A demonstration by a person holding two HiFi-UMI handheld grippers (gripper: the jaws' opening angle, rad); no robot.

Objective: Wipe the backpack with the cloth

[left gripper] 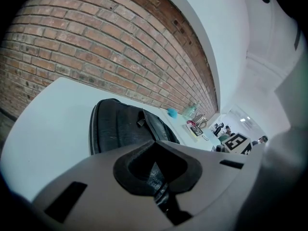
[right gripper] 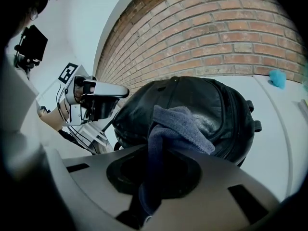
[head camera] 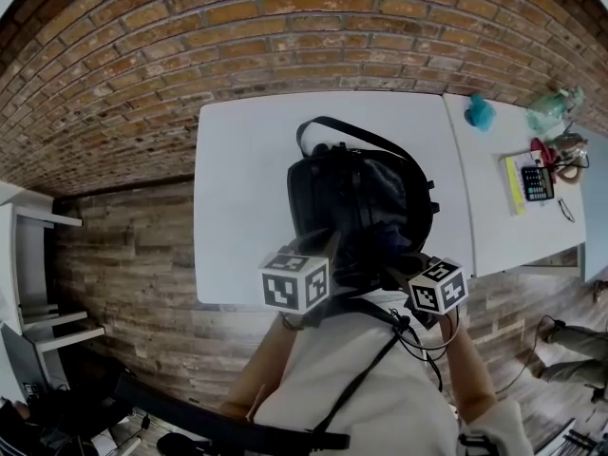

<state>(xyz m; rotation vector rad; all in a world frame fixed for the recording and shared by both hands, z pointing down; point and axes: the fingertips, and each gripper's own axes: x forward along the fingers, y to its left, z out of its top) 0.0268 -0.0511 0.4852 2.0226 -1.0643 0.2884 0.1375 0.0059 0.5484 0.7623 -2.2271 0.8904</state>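
A black backpack (head camera: 356,198) lies on a white table (head camera: 247,179), its top handle towards the brick wall. My left gripper (head camera: 312,266) is at the bag's near left edge; in the left gripper view its jaws (left gripper: 159,189) are shut on a black, shiny fold of the backpack (left gripper: 122,129). My right gripper (head camera: 423,281) is at the bag's near right edge. It (right gripper: 151,189) is shut on a blue-grey cloth (right gripper: 175,126), which drapes forward onto the backpack (right gripper: 211,105). The left gripper (right gripper: 96,100) shows beyond the bag in the right gripper view.
A second white table (head camera: 503,226) adjoins on the right with a teal object (head camera: 480,112), a calculator (head camera: 537,183) on a yellow pad and some clutter. The brick wall (head camera: 285,36) runs behind the tables. White shelves (head camera: 38,274) stand at left.
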